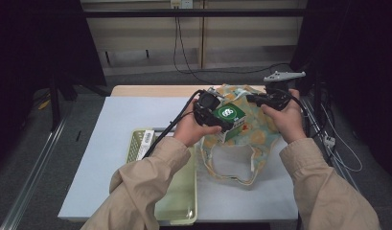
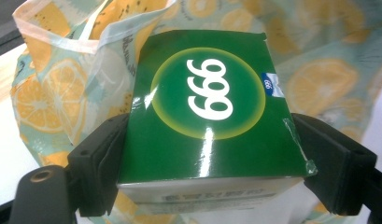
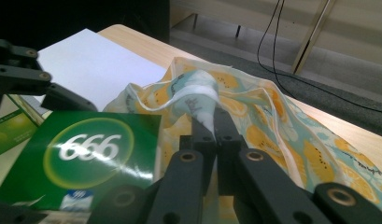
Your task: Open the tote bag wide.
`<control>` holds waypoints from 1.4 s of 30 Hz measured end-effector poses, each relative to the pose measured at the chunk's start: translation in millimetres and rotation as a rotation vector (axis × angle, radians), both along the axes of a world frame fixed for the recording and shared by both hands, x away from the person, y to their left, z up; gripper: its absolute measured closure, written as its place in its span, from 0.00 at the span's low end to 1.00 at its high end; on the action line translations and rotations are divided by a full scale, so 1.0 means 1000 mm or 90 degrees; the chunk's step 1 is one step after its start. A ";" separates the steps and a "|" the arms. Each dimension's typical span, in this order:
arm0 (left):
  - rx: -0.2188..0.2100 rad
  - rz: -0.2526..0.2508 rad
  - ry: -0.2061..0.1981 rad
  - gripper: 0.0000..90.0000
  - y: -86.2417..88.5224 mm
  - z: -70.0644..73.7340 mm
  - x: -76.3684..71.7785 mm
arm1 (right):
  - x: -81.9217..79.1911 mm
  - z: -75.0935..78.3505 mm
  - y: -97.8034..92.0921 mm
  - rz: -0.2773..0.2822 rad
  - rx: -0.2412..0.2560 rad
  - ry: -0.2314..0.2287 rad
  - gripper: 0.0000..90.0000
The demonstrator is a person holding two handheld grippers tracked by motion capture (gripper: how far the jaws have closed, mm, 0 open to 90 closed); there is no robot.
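A green box (image 1: 228, 115) printed "666"/"999" in a yellow ring is clamped between the jaws of my left gripper (image 1: 213, 114), just above the mouth of a lemon-print cloth bag (image 1: 253, 134). In the left gripper view the box (image 2: 207, 107) spans the gap between both black pads, with the bag (image 2: 62, 88) behind it. My right gripper (image 1: 260, 99) is shut on the bag's white-edged rim (image 3: 198, 105) and lifts it. The box (image 3: 88, 158) lies to the left in the right gripper view.
A pale green plastic basket (image 1: 177, 201) sits at the table's front left, holding a flat white packet (image 1: 144, 143). A white sheet (image 1: 131, 120) covers the wooden table. Cables (image 1: 184, 52) hang along the back wall.
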State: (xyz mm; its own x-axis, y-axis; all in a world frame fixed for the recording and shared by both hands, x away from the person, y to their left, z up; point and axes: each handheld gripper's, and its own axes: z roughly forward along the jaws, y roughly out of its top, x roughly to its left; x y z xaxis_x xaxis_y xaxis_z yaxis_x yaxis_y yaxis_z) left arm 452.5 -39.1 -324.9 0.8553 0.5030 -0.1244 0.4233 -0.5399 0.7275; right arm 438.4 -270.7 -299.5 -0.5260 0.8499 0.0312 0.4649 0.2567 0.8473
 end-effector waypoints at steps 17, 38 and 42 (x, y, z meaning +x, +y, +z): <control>-0.004 -0.003 0.003 0.18 -0.007 -0.008 0.000 | -0.002 -0.001 0.001 0.006 0.010 0.002 1.00; -0.029 0.068 -0.065 0.15 -0.027 -0.022 0.042 | 0.000 -0.005 -0.004 0.015 0.022 0.015 1.00; -0.032 0.052 -0.061 0.14 -0.018 -0.013 0.033 | 0.000 -0.009 -0.007 0.008 0.023 0.021 1.00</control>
